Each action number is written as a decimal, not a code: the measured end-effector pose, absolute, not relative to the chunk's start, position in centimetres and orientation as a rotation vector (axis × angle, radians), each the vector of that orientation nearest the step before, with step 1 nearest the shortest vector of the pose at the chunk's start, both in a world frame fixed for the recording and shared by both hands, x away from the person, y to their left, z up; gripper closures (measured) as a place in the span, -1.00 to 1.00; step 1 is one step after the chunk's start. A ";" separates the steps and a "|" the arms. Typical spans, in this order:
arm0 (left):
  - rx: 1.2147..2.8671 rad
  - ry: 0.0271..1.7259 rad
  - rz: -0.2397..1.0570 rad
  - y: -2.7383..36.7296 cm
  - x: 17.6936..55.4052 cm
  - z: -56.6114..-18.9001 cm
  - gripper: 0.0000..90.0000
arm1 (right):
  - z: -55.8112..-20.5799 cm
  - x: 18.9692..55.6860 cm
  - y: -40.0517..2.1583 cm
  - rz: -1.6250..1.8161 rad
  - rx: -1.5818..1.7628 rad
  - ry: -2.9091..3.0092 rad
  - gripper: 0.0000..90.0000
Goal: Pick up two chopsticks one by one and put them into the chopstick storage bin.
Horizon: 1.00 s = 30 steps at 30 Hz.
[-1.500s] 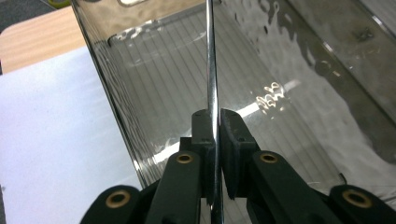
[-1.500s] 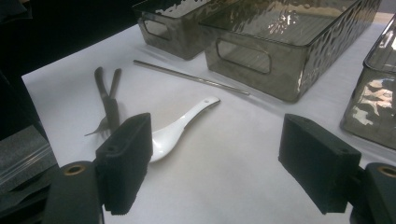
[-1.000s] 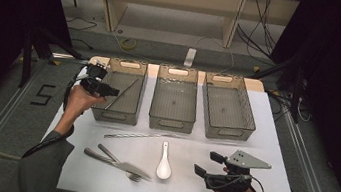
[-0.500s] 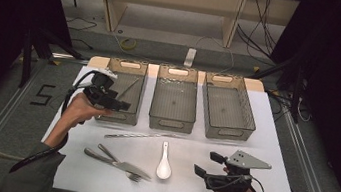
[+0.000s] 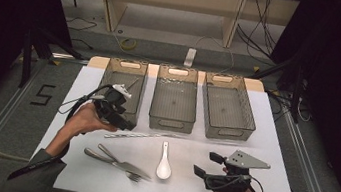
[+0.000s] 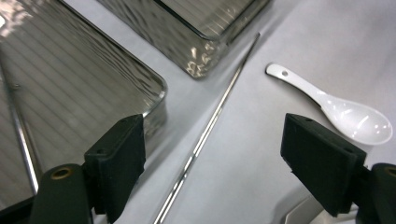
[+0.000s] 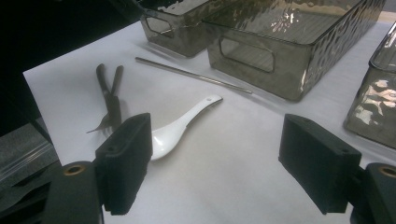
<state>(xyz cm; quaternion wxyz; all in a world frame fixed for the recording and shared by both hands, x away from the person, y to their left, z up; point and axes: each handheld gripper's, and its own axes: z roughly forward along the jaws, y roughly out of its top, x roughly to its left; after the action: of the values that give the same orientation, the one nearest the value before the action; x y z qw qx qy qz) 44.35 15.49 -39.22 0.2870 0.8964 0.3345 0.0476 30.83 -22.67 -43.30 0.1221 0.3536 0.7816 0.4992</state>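
Steel chopstick (image 5: 145, 136) lies loose just in front of the left smoky ribbed plastic bin (image 5: 121, 89), so with our left gripper (image 6: 212, 154) empty and its jaws just opened wide, we'd straddle it mid-length before squeezing; right gripper (image 7: 217, 163) idles wide open, holding nothing.

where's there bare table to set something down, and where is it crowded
Bare patches: the white table right of the right bin, and the near strip between the white spoon and the right gripper. Crowded: the near left, where knife and fork cross, and along the metal rod below the bins.
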 end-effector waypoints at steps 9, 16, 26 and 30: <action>2.503 0.857 0.109 14.1 44.2 -41.0 -0.57 | -43.3 30.8 -22.6 1.456 1.026 2.285 -0.41; 2.548 0.896 0.096 14.5 44.8 -42.5 -0.40 | -43.3 30.8 -22.5 1.449 1.021 2.296 -0.41; 2.587 0.912 0.138 14.7 45.2 -43.6 -0.24 | -43.3 30.8 -22.5 1.447 1.020 2.296 -0.41; 2.596 0.919 0.140 14.8 45.4 -43.9 -0.16 | -43.3 30.8 -22.5 1.447 1.020 2.297 -0.41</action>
<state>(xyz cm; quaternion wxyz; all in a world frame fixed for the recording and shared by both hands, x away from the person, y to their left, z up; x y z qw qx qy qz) 45.44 14.84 -43.89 0.1907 0.9242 0.3272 0.0499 30.81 -22.49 -43.34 0.1206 0.3491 0.7862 0.4955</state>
